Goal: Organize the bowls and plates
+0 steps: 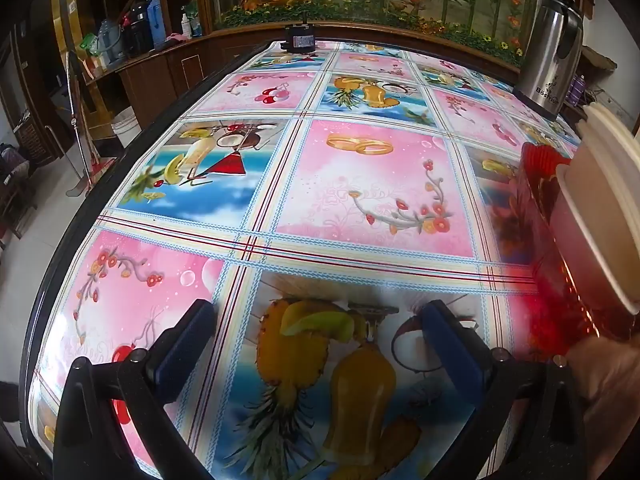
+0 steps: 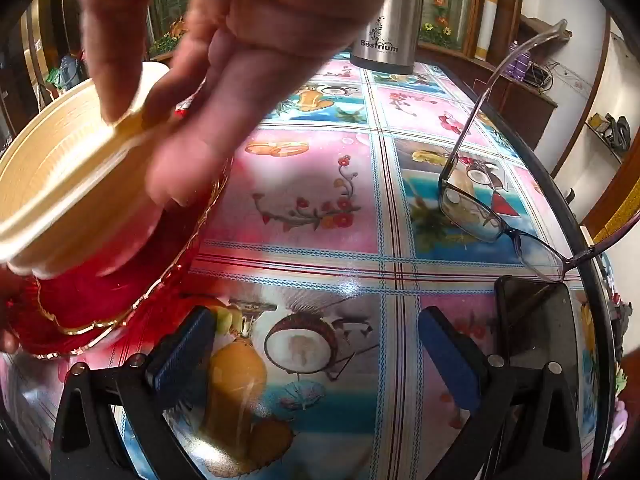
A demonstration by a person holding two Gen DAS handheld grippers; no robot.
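Left wrist view: the left tongs (image 1: 316,344) stood wide and empty over the surface (image 1: 360,184). Right of them, cream bowls (image 1: 600,216) sat over a red plate (image 1: 560,280); their count was unclear.

Right wrist view: the right tongs (image 2: 316,344) gaped empty too. A bare hand (image 2: 240,60) gripped the bowls left of them. Sorting looked barely begun. One pair of glasses (image 2: 492,216), one phone (image 2: 536,320), one flask (image 2: 384,36).
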